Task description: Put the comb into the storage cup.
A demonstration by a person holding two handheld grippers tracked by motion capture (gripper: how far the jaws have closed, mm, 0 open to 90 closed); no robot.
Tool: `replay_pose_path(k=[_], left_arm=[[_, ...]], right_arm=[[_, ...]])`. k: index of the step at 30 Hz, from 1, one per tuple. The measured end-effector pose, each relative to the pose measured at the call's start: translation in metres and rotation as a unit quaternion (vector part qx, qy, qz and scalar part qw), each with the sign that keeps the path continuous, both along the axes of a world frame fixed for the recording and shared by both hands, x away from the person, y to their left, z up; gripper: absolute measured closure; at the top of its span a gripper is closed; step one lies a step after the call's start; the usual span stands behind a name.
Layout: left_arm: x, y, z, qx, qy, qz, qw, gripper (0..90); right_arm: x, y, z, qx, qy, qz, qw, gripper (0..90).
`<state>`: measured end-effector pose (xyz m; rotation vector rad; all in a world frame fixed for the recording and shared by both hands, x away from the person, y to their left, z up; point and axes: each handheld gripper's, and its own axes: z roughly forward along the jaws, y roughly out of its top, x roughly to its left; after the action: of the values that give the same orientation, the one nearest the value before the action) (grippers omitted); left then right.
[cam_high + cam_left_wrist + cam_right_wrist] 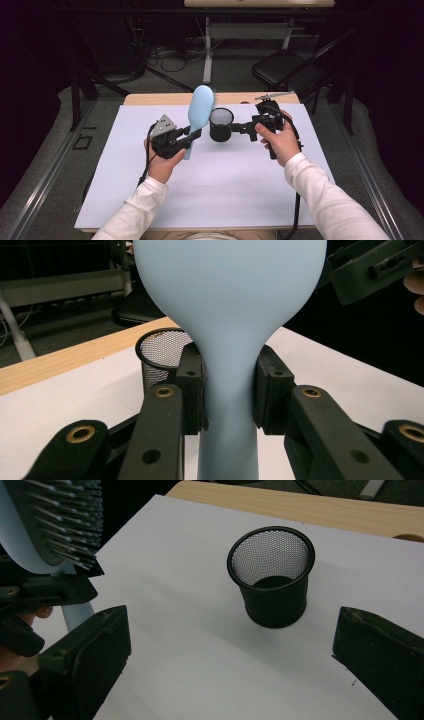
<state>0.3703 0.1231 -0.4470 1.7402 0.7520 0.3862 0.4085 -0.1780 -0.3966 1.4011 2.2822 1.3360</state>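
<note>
Light falls from overhead onto the white mat (215, 190), which is bright and even in the high view, while the room beyond darkens to near black toward 9, 12 and 3 o'clock. That view is slightly soft, with dark corners.

In the left gripper view the brush (230, 315) is very close and smooth-lit, its edges soft. Its head shades darker toward 12 o'clock. The background at 10 o'clock is blurred.

In the right gripper view the cup (271, 575) is sharp and casts a faint, soft shadow toward 7 o'clock. The jaws at 4 and 8 o'clock are out of focus. No glare shows on the mat.
</note>
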Motion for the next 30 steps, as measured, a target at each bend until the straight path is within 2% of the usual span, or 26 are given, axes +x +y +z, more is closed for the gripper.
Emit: replay_pose_path(k=[9, 20, 22, 25, 30], left_arm=[[0.000, 0.000, 0.000, 0.002, -0.001, 0.002, 1.0000, 69.8], [0.001, -0.002, -0.003, 0.006, 0.001, 0.004, 1.0000, 69.8], [0.001, -0.002, -0.004, 0.007, 0.000, 0.003, 1.0000, 69.8], [0.001, -0.003, -0.006, 0.009, 0.002, 0.003, 0.9999, 69.8], [0.001, -0.006, -0.008, 0.015, 0.002, 0.001, 0.9999, 69.8]], right_arm=[[0.000, 0.006, 0.006, -0.005, -0.004, 0.010, 0.9999, 0.5], [-0.001, 0.013, 0.013, 0.002, -0.001, 0.023, 0.9997, 0.5], [-0.001, 0.015, 0.014, 0.006, 0.002, 0.027, 0.9996, 0.5], [-0.001, 0.016, 0.017, 0.026, 0.012, 0.036, 0.9989, 0.5], [-0.002, 0.017, 0.020, 0.030, 0.011, 0.041, 0.9987, 0.6]])
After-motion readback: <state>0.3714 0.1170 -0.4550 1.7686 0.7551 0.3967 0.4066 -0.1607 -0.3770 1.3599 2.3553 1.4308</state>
